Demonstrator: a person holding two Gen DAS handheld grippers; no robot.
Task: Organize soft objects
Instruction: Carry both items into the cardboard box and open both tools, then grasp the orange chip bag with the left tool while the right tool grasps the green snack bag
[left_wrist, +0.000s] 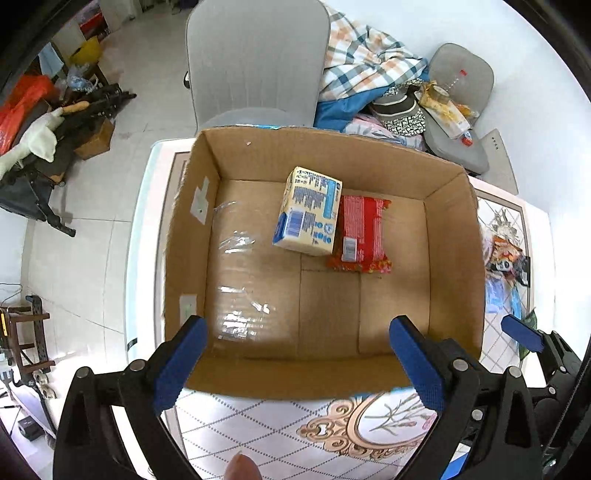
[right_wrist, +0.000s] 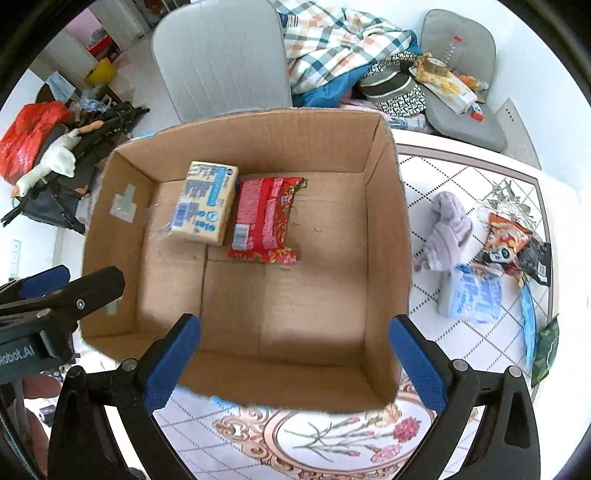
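An open cardboard box (left_wrist: 454, 258) (right_wrist: 388, 229) stands on the patterned table. Inside lie a yellow-and-blue tissue pack (left_wrist: 308, 212) (right_wrist: 205, 203) and a red packet (left_wrist: 362, 234) (right_wrist: 264, 221), side by side at the far end. My left gripper (left_wrist: 297, 362) is open and empty over the box's near edge. My right gripper (right_wrist: 295, 362) is open and empty over the same edge. On the table right of the box lie a lilac cloth (right_wrist: 447, 230), a blue tissue pack (right_wrist: 472, 295), a colourful snack bag (right_wrist: 513, 247) and a green packet (right_wrist: 546, 349).
A grey chair (left_wrist: 255, 62) (right_wrist: 221, 62) stands behind the box. A plaid blanket (right_wrist: 332, 40) and a second cluttered chair (right_wrist: 465, 81) are at the back right. Clutter sits on the floor at the left (left_wrist: 55, 122). The left gripper's body (right_wrist: 55, 295) shows in the right wrist view.
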